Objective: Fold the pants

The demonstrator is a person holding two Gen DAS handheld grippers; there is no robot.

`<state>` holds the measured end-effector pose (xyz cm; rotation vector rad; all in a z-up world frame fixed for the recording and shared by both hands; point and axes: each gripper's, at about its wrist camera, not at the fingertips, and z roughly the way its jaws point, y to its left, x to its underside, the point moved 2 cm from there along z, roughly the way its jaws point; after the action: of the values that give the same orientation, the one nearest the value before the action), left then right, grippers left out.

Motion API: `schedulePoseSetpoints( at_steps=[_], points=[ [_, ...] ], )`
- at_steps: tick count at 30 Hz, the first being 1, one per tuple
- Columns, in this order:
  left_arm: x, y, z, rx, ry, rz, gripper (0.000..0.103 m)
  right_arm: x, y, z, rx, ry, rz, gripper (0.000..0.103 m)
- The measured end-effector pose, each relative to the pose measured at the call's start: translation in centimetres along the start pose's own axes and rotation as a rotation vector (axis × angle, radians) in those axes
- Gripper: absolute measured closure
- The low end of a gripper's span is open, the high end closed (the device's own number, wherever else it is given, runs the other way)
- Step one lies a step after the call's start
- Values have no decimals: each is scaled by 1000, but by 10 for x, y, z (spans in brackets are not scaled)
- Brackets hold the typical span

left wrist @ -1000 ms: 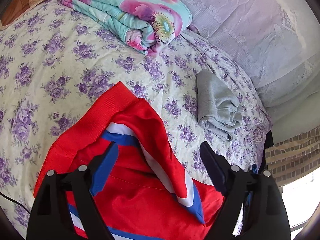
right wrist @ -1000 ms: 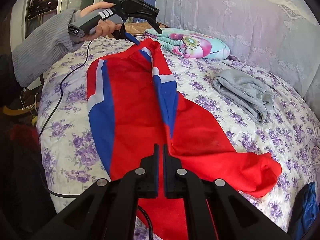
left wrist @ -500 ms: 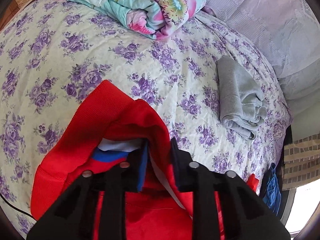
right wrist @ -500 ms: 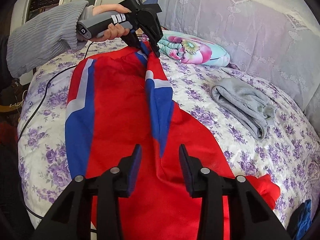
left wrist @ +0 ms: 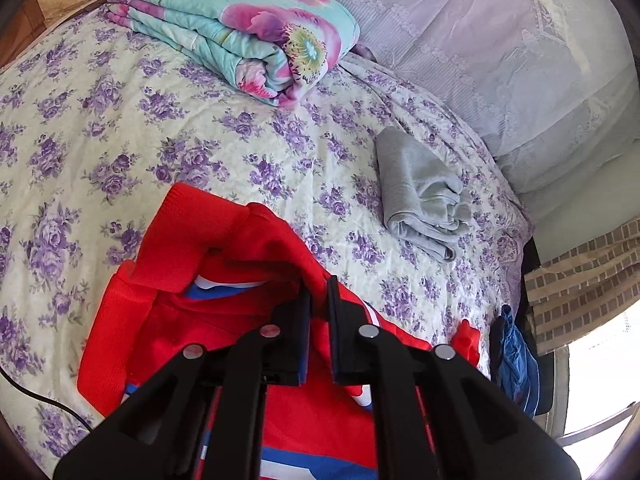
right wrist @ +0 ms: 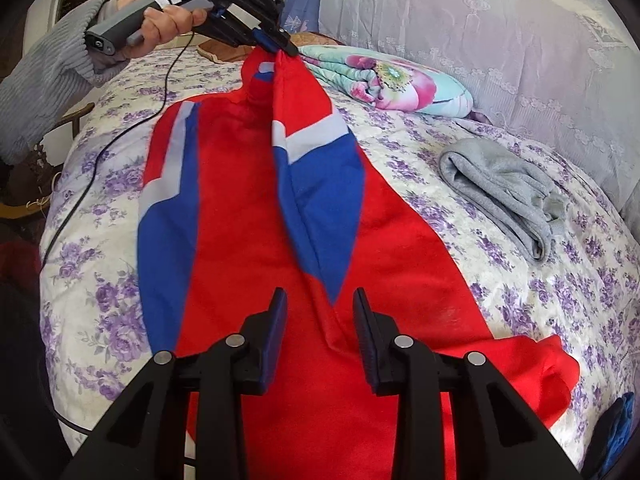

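Left tongs [left wrist: 319, 300] are clamped tight on a raised fold of the red pants [right wrist: 248, 240], right at the ribbed hem end. Seen from the right wrist, those left tongs [right wrist: 286, 46] sit up at twelve o'clock, lifting that end clear of the bed [right wrist: 520, 280] while the person's hand [right wrist: 166, 20] grips the handle. The pants stretch down the flowered sheet toward six o'clock, blue and white panels showing. Right tongs [right wrist: 320, 330] have just been closing a touch; they stand parted over the red cloth, pads not pressing on it. A folded grey garment [right wrist: 500, 196] lies at three o'clock, well apart from the pants. A rolled floral quilt [right wrist: 384, 80] rests at one o'clock, near the pillow end.
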<state>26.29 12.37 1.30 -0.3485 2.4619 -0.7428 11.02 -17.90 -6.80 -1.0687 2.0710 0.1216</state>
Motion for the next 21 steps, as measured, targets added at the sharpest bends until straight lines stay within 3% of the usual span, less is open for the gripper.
schedulePoseSetpoints(
  at_steps=[3, 5, 8, 15, 21],
  points=[
    [2, 1, -1, 4, 0, 1, 96, 0, 3, 8, 69, 33, -30, 70],
    [2, 3, -2, 13, -2, -3, 96, 3, -4, 20, 56, 76, 1, 71],
    [2, 6, -2, 19, 3, -9, 96, 8, -11, 30, 49, 97, 18, 99],
    [17, 12, -25, 40, -16, 28, 97, -5, -14, -31, 84, -24, 42, 100],
    [74, 32, -47, 76, 18, 68, 96, 13, 3, -69, 2, 6, 70, 100]
  ],
)
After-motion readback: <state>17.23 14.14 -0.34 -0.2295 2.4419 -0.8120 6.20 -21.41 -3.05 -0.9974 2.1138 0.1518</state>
